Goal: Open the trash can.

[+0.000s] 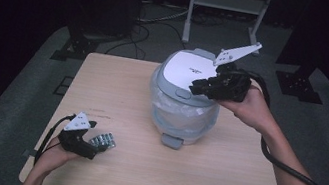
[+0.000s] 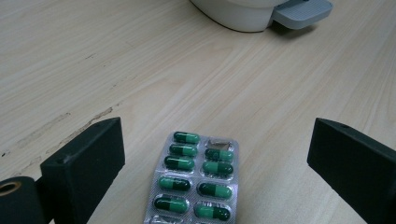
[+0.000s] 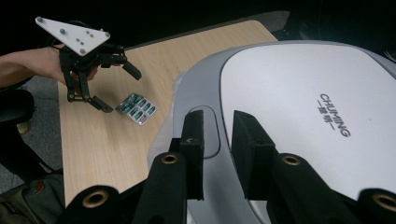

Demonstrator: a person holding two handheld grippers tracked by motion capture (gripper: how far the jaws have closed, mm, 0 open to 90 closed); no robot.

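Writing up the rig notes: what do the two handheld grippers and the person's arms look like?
Both the left gripper and right gripper are black, two-jawed, with blocky pads and brass-coloured pivot bushings. Each carries a pale three-cornered plate with small holes and trails a black cable. Forearms bare, no sleeves or gloves.

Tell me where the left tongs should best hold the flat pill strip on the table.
Probably across its two long edges, coming straight down from above. The pill strip lies flat on the table, already between the open left tongs, and its foil rim is thin.

Bright, sharply lit table amid dark, murky surroundings.
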